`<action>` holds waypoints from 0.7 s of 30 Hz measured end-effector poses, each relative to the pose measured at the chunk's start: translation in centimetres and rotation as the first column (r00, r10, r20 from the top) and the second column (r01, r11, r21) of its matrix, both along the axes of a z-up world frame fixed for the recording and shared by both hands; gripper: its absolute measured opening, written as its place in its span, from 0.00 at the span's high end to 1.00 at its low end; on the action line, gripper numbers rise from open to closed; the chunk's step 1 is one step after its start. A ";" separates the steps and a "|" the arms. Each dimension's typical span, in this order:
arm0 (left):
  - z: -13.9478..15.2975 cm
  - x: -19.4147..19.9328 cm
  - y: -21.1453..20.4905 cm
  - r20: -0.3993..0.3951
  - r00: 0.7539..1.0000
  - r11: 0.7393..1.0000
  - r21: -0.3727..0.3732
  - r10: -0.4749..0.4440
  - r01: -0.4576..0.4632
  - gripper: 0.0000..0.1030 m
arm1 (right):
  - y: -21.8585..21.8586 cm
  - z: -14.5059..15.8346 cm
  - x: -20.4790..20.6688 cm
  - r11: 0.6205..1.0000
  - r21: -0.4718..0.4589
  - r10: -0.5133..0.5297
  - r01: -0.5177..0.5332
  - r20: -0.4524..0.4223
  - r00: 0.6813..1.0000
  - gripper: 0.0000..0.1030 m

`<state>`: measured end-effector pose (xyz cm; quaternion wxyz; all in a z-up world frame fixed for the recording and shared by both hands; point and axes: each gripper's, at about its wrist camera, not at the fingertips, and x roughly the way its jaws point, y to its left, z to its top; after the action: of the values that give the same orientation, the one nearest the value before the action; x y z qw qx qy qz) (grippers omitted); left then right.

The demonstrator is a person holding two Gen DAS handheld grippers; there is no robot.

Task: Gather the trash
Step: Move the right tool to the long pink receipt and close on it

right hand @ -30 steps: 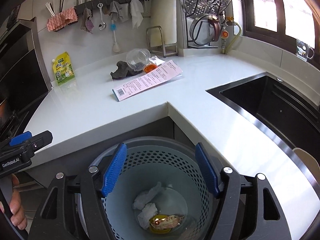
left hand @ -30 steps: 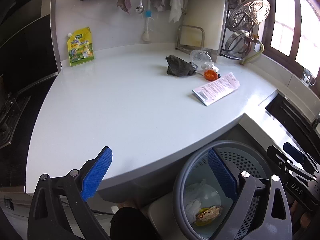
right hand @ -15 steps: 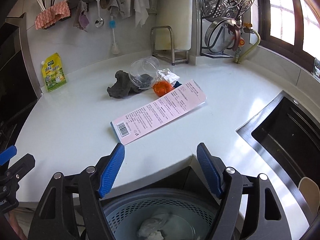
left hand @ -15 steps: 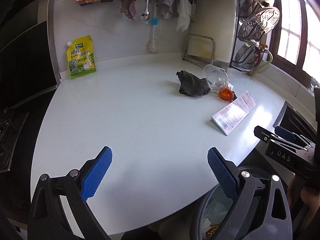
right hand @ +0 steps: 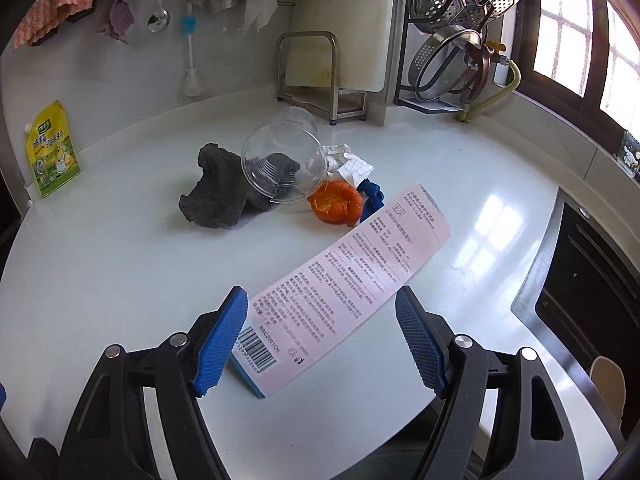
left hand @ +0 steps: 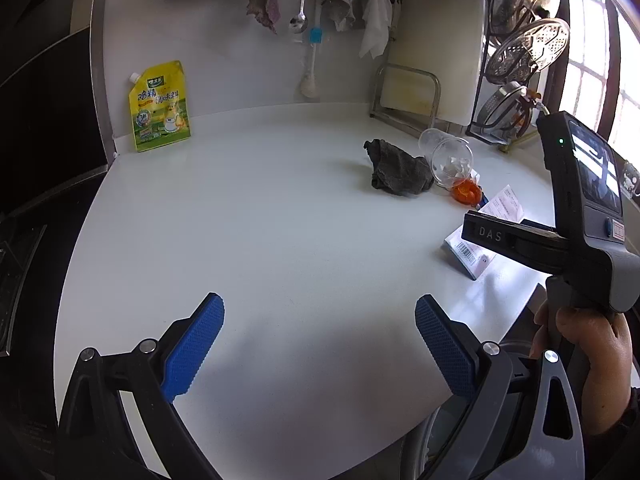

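A long pink box (right hand: 344, 292) lies flat on the white counter (right hand: 120, 280), its barcode end between the tips of my right gripper (right hand: 320, 320), whose jaws are opening and not touching it. Behind it lie an orange peel (right hand: 336, 202), a blue scrap (right hand: 372, 196), crumpled paper (right hand: 348, 160), a tipped clear plastic cup (right hand: 284, 160) and a dark grey rag (right hand: 216, 196). My left gripper (left hand: 320, 344) hovers open over bare counter. From its view the rag (left hand: 396, 170), cup (left hand: 448, 156), peel (left hand: 466, 192) and box (left hand: 476, 252) sit to the right, partly behind the right gripper's body.
A yellow seasoning pouch (left hand: 160, 108) leans on the back wall. A cutting board in a metal stand (right hand: 340, 40), a rack of steamer trays (right hand: 472, 12) and hanging cloths line the back. The dark sink (right hand: 592, 300) is at right. A bin's rim (left hand: 424, 440) shows below the counter edge.
Both grippers moved from over the bin up over the counter. The right one advanced to the pink box and its jaws spread a little wider. The bin dropped almost out of both views.
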<state>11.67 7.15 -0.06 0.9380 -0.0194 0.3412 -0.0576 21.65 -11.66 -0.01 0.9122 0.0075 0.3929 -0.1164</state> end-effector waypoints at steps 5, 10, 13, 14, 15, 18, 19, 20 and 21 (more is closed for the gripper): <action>-0.4 0.6 0.7 -0.014 1.000 1.000 -0.017 0.004 -0.004 0.08 | 2.1 -1.2 1.8 0.995 -0.097 -0.003 -0.002 -0.051 0.999 0.28; -0.6 0.8 1.0 -0.018 1.000 1.000 -0.031 0.005 -0.005 0.08 | 2.4 -2.2 1.8 0.984 -0.178 -0.016 0.002 -0.077 0.997 0.28; -0.7 0.9 0.8 -0.021 1.000 0.999 -0.037 0.001 -0.002 0.08 | 1.8 -2.3 1.2 0.977 -0.211 -0.033 0.017 -0.071 0.997 0.28; -0.7 0.9 0.7 -0.023 1.000 0.999 -0.039 -0.001 0.000 0.08 | 1.4 -2.3 1.0 0.975 -0.221 -0.040 0.024 -0.070 0.997 0.28; -0.7 0.9 0.6 -0.025 1.000 0.999 -0.040 -0.003 0.002 0.08 | 1.0 -2.2 0.7 0.973 -0.227 -0.045 0.029 -0.068 0.997 0.28; -0.8 1.0 0.1 -0.027 1.000 0.999 -0.043 -0.013 0.012 0.08 | -0.8 -2.1 0.0 0.972 -0.229 -0.064 0.048 -0.065 0.996 0.26; -0.8 1.0 -0.1 -0.028 0.999 0.999 -0.044 -0.017 0.015 0.08 | -1.6 -2.0 -0.3 0.972 -0.226 -0.071 0.055 -0.063 0.995 0.26; -0.8 1.0 -0.3 -0.028 0.999 0.999 -0.045 -0.021 0.019 0.08 | -2.3 -1.9 -0.5 0.973 -0.221 -0.079 0.064 -0.063 0.995 0.26; -0.7 1.0 -0.6 -0.031 0.999 0.999 -0.046 -0.024 0.023 0.08 | -3.0 -1.8 -0.7 0.975 -0.212 -0.087 0.072 -0.061 0.994 0.26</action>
<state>12.69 6.58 -0.81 0.9311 -0.0378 0.3547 -0.0762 20.95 -14.70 -1.83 0.8882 -0.0769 0.4093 -0.1938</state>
